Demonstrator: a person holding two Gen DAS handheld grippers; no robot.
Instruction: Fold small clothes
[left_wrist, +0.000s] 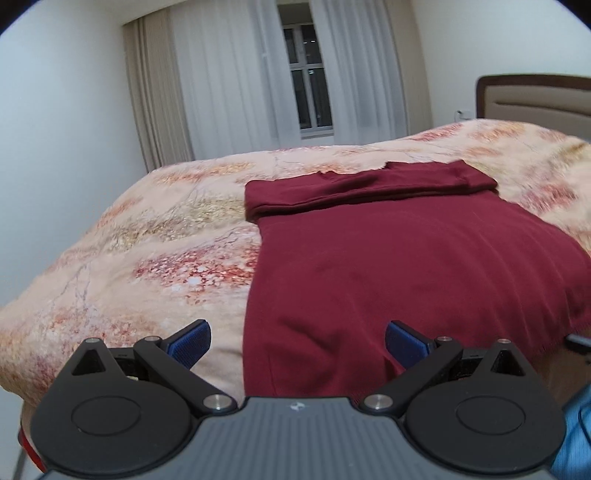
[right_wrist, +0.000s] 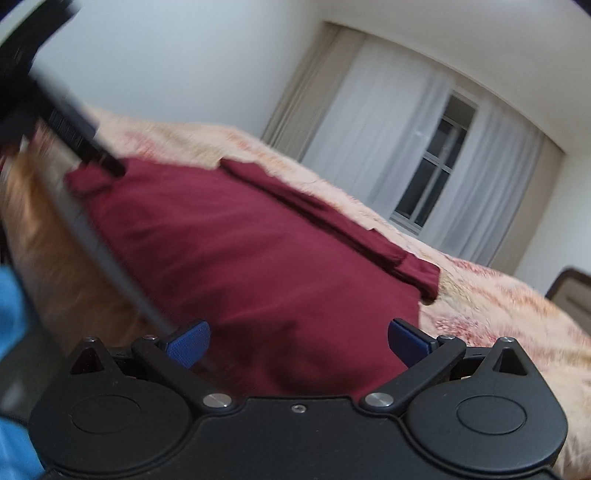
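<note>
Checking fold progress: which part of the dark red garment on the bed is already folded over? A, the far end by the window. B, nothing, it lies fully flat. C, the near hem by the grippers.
A: the dark red garment has a doubled-over band across its far end, while the near part lies flat on the floral bedspread.

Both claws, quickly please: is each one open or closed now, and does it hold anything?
Left claw: open, holding nothing, above the dark red garment.
Right claw: open, holding nothing, also over the garment.
</note>
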